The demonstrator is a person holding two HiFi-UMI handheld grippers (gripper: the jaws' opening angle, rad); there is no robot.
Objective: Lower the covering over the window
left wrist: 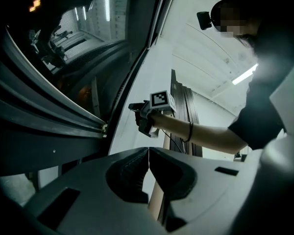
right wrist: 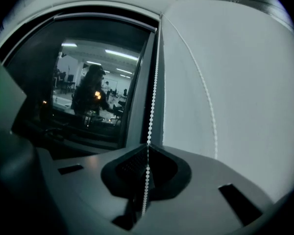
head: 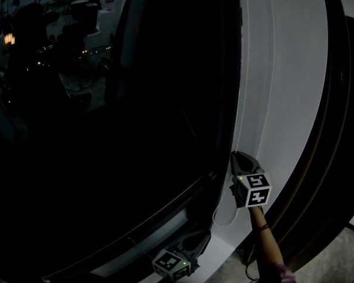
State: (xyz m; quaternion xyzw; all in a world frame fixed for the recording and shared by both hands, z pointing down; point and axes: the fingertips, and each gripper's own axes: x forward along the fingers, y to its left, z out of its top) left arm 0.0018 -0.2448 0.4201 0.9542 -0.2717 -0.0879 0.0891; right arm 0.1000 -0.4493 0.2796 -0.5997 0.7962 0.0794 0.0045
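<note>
The dark window [head: 106, 128] shows bare glass with room lights mirrored in it. A white bead chain [head: 246, 69] hangs in two strands down the white wall [head: 301, 69] right of the frame, looping low near the sill. My right gripper [head: 239, 156] points up at the left strand. In the right gripper view its jaws are shut on the bead chain [right wrist: 153, 97], which runs down between the pads of the right gripper [right wrist: 147, 148]; the second strand [right wrist: 206, 92] hangs free. My left gripper [head: 194, 239] sits low by the sill, shut and empty, jaws together [left wrist: 149, 153].
Dark vertical door or panel mouldings [head: 336, 128] stand right of the white wall. The window sill [head: 135, 246] runs along the bottom left. My forearm [head: 265, 240] with a wristband reaches up from below. The left gripper view shows the right gripper [left wrist: 137, 112] beside the frame.
</note>
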